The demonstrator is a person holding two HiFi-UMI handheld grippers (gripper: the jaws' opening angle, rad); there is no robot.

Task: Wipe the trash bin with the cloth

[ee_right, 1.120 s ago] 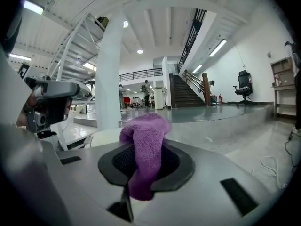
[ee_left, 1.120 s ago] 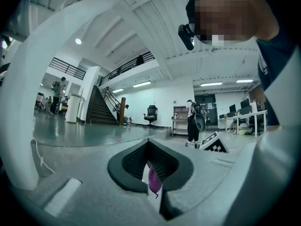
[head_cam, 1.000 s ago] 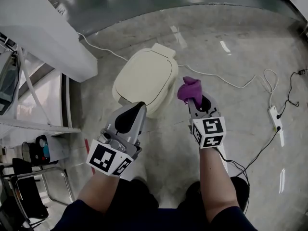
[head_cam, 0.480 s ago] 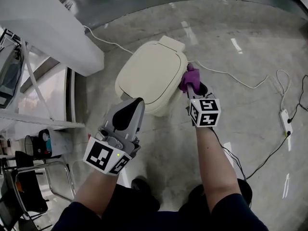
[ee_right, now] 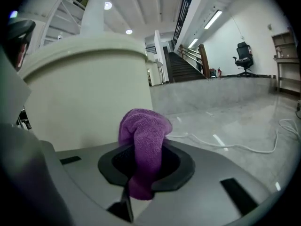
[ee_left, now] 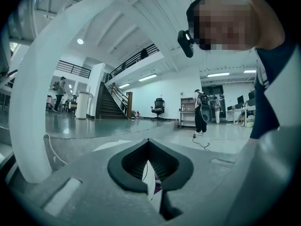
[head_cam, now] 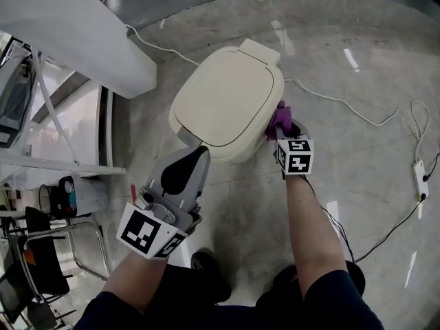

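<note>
A cream trash bin with a shut lid stands on the floor; its side wall fills the left of the right gripper view. My right gripper is shut on a purple cloth, and the cloth is pressed against the bin's right side just under the lid rim. My left gripper hangs at the bin's near left side, jaws shut with nothing between them. It points away from the bin wall.
A white counter and a glass panel stand to the left. White cables and a power strip lie on the floor at the right. A folding chair stands at the lower left. A person walks in the distance.
My right gripper has carried the cloth forward and left, from beside the bin to against its right side. The head view has shifted; the left gripper stays near the bin's front.
</note>
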